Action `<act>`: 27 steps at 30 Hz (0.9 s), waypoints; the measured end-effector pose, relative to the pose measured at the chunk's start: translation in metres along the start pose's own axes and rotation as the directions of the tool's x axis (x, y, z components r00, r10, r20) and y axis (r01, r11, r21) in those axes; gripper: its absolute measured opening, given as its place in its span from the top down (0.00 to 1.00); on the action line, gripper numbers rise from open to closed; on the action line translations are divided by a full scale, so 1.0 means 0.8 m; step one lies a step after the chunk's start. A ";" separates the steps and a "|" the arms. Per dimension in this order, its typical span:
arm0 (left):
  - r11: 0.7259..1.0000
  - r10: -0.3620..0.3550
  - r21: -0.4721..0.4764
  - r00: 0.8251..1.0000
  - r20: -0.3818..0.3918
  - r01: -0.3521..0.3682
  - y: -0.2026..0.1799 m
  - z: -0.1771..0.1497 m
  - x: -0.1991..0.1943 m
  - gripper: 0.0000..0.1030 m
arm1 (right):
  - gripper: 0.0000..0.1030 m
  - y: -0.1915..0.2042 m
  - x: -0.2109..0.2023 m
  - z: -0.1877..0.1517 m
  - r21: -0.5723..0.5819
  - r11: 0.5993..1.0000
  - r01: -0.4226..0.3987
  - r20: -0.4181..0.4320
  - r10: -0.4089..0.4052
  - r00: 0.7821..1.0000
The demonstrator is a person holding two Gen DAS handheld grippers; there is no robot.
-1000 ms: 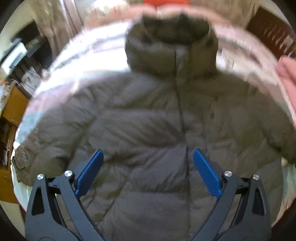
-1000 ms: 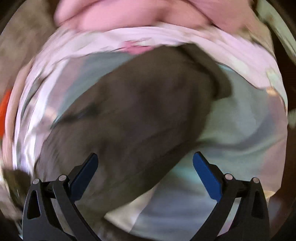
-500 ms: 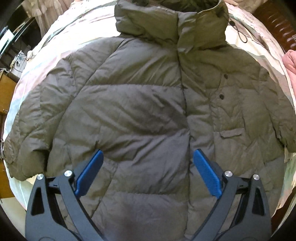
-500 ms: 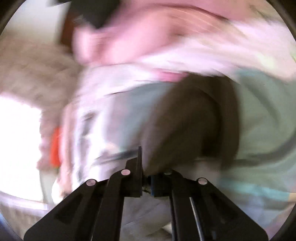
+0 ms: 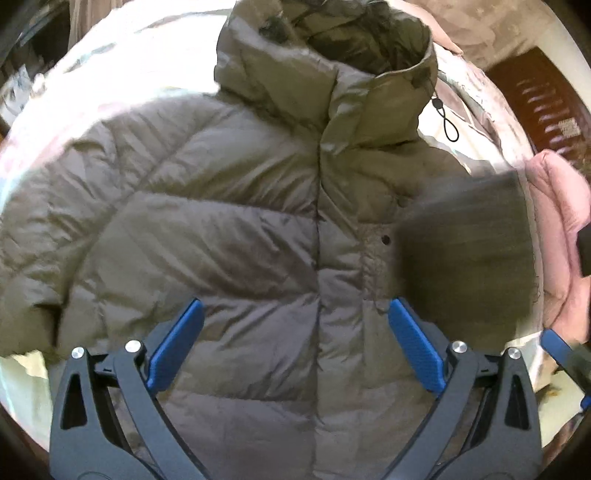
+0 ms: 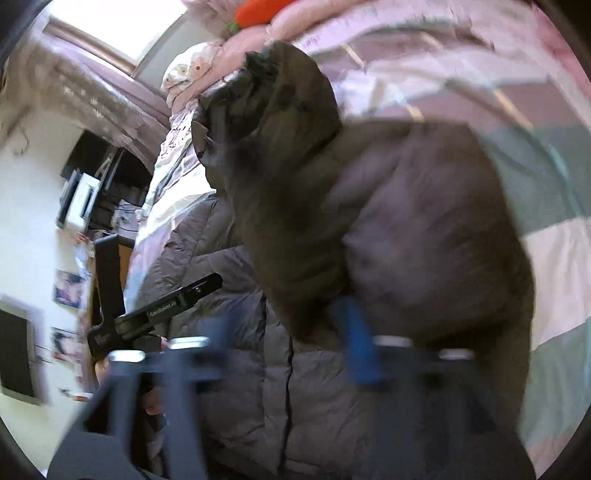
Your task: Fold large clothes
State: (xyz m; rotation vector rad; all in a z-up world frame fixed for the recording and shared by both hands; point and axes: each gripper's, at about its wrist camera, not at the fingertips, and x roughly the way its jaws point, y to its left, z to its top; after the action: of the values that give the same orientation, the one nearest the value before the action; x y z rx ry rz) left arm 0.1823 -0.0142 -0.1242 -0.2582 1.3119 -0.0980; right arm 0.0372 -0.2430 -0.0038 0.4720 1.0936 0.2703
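An olive-brown hooded puffer jacket (image 5: 229, 229) lies front up on the bed. My left gripper (image 5: 295, 347) hovers open over its lower middle, nothing between the blue pads. One sleeve (image 5: 461, 258), motion-blurred, covers the jacket's right chest. A blue finger of my right gripper (image 5: 554, 347) shows at the right edge. In the right wrist view that sleeve (image 6: 406, 240) bulges just ahead of my blurred right gripper (image 6: 288, 339). Its jaws are opening, with the sleeve's end between the pads and not pressed. The left gripper (image 6: 166, 310) appears there as a black tool over the jacket.
The bed has a pink, white and green striped sheet (image 6: 535, 110). Pink bedding (image 5: 554, 221) is heaped at the right, under a dark wooden headboard (image 5: 535, 103). An orange item (image 6: 258, 11) lies on pillows. Shelves and a desk (image 6: 85, 199) stand beyond the bed's far side.
My right gripper, shut half a second ago, has swung up and over and now stands apart. The sleeve that lay out to the right now lies across the jacket's chest.
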 end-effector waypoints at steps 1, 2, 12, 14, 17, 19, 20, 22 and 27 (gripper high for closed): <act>1.000 -0.006 -0.025 0.999 -0.032 0.005 0.004 -0.001 0.008 0.02 | 0.01 0.002 -0.014 0.000 -0.002 1.000 0.013 0.040 -0.013 0.999; 0.999 0.006 -0.045 0.998 -0.060 -0.009 0.008 -0.002 0.017 0.02 | 0.01 0.009 -0.031 -0.005 0.006 1.000 0.028 0.068 -0.028 0.997; 0.985 -0.151 -0.111 0.972 -0.180 0.132 -0.005 -0.014 0.070 0.20 | 0.01 -0.094 -0.029 0.037 0.202 0.969 0.143 -0.007 -0.144 0.990; 0.982 -0.164 -0.125 0.971 -0.174 0.143 -0.008 -0.013 0.069 0.22 | 0.01 -0.120 -0.023 0.041 0.230 0.961 0.154 0.002 -0.159 0.987; 0.961 -0.237 -0.179 0.959 -0.154 0.209 -0.007 -0.011 0.059 0.13 | 0.01 -0.144 -0.003 0.039 0.259 0.951 0.172 0.007 -0.180 0.984; 0.935 -0.312 -0.218 0.942 -0.126 0.281 -0.004 -0.008 0.056 0.05 | 0.01 -0.154 0.000 0.036 0.280 0.944 0.174 0.004 -0.182 0.983; 0.911 -0.365 -0.248 0.924 -0.116 0.329 -0.002 -0.005 0.056 0.05 | 0.01 -0.159 0.007 0.036 0.287 0.943 0.172 0.001 -0.179 0.984; 0.854 -0.461 -0.318 0.881 -0.101 0.411 0.004 -0.006 0.060 0.04 | 0.01 -0.162 0.011 0.037 0.297 0.940 0.169 -0.004 -0.176 0.984; 0.919 -0.346 -0.268 0.916 -0.204 0.288 -0.015 -0.012 0.085 0.02 | 0.01 -0.161 0.028 0.045 0.267 0.946 0.185 -0.017 -0.187 0.982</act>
State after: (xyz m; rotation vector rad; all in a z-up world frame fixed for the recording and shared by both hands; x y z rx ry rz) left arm 0.1909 -0.0414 -0.1874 -0.6813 1.5233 -0.2612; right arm 0.0765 -0.3537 -0.0713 0.6050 1.1640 -0.0482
